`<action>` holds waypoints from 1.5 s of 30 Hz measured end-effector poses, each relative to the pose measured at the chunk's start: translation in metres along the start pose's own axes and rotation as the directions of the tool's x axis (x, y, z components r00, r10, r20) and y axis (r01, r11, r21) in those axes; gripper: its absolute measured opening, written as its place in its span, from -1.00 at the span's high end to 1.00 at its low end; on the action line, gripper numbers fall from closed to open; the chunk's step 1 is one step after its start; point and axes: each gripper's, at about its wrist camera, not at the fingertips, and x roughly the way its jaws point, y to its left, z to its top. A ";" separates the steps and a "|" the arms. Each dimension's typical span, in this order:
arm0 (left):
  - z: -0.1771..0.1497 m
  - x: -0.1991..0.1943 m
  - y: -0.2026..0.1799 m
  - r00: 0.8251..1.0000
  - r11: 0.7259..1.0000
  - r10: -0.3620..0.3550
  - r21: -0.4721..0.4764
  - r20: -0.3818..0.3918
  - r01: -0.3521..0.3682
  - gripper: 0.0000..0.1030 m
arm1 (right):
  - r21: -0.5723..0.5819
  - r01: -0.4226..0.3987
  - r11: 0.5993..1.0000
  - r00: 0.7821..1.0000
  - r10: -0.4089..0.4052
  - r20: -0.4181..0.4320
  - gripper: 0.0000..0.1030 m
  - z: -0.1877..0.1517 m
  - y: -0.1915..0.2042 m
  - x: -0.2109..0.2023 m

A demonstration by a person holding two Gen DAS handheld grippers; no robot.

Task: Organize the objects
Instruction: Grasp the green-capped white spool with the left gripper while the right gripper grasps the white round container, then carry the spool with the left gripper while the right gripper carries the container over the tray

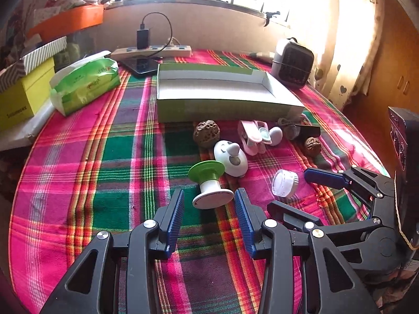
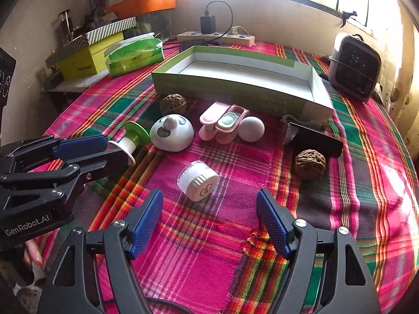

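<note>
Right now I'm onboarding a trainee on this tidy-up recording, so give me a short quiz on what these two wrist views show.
1. True or false: the shallow green cardboard box already holds an item.
2. Which thing lies nearest ahead of the right gripper? A) small white screw-lid jar B) wrinkled brown walnut C) white panda-faced dome
3. What lies just ahead of the left gripper?

Key: 1 false, its visible inside is bare. 2 A. 3 the green-and-white spool-shaped stand, lying on its side; both grippers are open and hold nothing.
</note>
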 end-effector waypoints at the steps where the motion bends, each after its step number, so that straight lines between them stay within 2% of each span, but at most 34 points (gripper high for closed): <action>1: 0.001 0.001 0.000 1.000 1.000 0.002 0.001 0.000 -0.002 0.26 | -0.004 0.007 1.000 1.000 -0.007 -0.001 -0.40 0.001 0.000 0.001; 12: 0.006 0.014 0.007 0.999 0.999 0.037 -0.016 -0.032 -0.038 0.26 | -0.009 0.002 1.000 1.000 -0.002 0.000 -0.28 0.007 -0.002 0.005; 16: 0.008 0.018 0.009 0.998 0.998 0.051 -0.023 -0.041 -0.052 0.26 | -0.005 0.007 1.000 1.000 -0.007 0.001 -0.10 0.009 -0.004 0.006; 22: 0.010 0.019 0.010 0.997 0.998 0.054 -0.029 -0.051 -0.055 0.26 | -0.001 0.004 1.000 1.000 -0.004 0.004 -0.02 0.009 -0.005 0.005; 25: 0.011 0.019 0.010 0.997 0.998 0.055 -0.032 -0.047 -0.057 0.30 | 0.004 0.004 1.000 1.000 -0.004 0.007 0.10 0.010 -0.006 0.005; 26: 0.011 0.019 0.011 0.997 0.998 0.054 -0.032 -0.046 -0.055 0.38 | 0.006 0.002 1.000 1.000 -0.002 0.007 0.13 0.010 -0.007 0.005; 35: 0.015 0.014 0.012 0.999 0.998 0.048 -0.031 -0.025 -0.049 0.39 | 0.013 -0.003 1.000 1.000 0.003 0.009 0.36 0.011 -0.009 0.005; 45: 0.022 0.008 0.010 0.999 0.999 0.049 -0.013 0.001 -0.049 0.39 | 0.022 0.000 1.000 1.000 0.000 0.023 0.36 0.013 -0.013 0.001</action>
